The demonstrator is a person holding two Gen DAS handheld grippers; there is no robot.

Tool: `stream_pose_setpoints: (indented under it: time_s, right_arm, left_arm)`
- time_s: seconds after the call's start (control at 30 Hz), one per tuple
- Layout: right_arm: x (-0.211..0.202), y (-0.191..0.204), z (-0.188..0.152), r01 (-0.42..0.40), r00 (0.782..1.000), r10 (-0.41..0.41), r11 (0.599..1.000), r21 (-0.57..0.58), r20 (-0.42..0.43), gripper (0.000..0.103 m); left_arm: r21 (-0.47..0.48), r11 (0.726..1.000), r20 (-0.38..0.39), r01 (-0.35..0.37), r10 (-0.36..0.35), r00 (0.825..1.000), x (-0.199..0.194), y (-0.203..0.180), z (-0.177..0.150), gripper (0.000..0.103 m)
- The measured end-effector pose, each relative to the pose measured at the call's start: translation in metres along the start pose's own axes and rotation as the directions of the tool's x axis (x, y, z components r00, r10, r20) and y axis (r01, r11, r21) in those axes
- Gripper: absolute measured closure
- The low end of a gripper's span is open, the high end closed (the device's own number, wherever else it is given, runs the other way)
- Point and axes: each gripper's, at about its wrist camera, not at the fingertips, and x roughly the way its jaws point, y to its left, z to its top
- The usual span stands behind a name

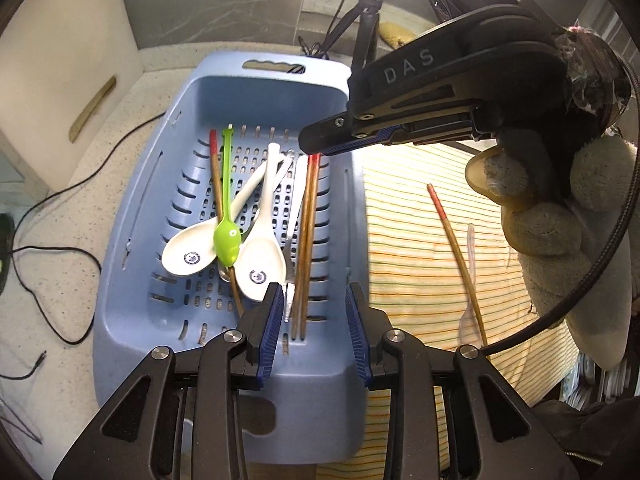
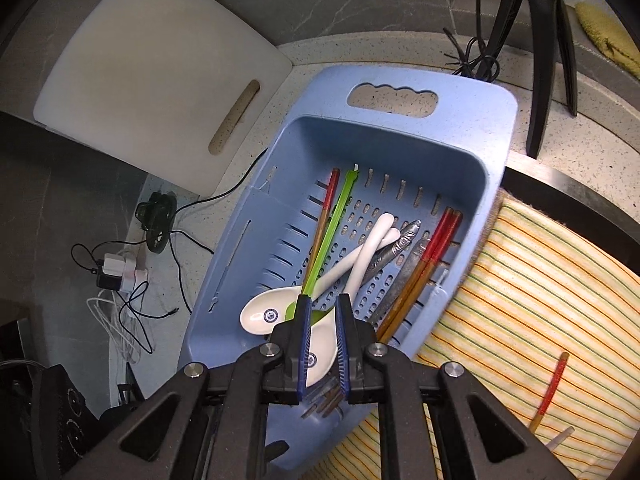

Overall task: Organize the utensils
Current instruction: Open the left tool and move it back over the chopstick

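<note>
A blue slotted basket [image 1: 120,300] [image 2: 460,96] holds a green spoon [image 1: 227,240] [image 2: 332,216] lying across two white ceramic spoons [image 1: 188,256] [image 2: 260,314]. Beside them lie a pair of red-tipped chopsticks [image 1: 308,240] [image 2: 424,264], a single chopstick [image 1: 216,176] and metal utensils [image 2: 396,248]. Above the basket's near end my left gripper [image 1: 314,312] is open and empty. My right gripper [image 2: 322,320] [image 1: 316,142], held by a gloved hand [image 1: 540,232], hovers over the basket, shut to a narrow slit with nothing in it.
Right of the basket a striped towel [image 1: 420,260] [image 2: 540,280] carries one red-tipped chopstick [image 1: 456,256] [image 2: 552,388] and a clear plastic spoon [image 1: 470,320] [image 2: 562,438]. A white cutting board [image 1: 68,60] [image 2: 160,68] leans at left. Cables [image 1: 40,248] and a tripod [image 2: 544,60] stand around.
</note>
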Motion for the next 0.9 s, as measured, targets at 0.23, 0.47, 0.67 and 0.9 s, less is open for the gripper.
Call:
stream_pose_setpoints:
  time_s: [0.23, 0.47, 0.67, 0.9]
  right_arm:
    - [-0.031, -0.015, -0.015, -0.02, 0.999, 0.02, 1.0, -0.008, 0.029, 0.089]
    - [-0.065, -0.044, -0.036, -0.03, 0.998, 0.03, 1.0, 0.002, 0.055, 0.082]
    - [-0.092, -0.084, -0.057, -0.019, 0.998, 0.016, 0.999, 0.034, 0.063, 0.079]
    - [-0.104, -0.128, -0.081, 0.008, 0.999, -0.013, 0.996, 0.085, 0.052, 0.078]
  left_arm:
    - [0.013, 1.0, 0.023, -0.02, 0.02, 1.0, -0.007, -0.029, -0.007, 0.073]
    - [0.008, 1.0, 0.03, -0.021, 0.021, 0.999, -0.008, -0.058, -0.016, 0.073]
    - [-0.003, 1.0, 0.015, 0.009, -0.009, 1.0, 0.002, -0.085, -0.025, 0.073]
    - [-0.002, 0.999, -0.023, 0.047, -0.047, 0.999, 0.025, -0.116, -0.032, 0.073]
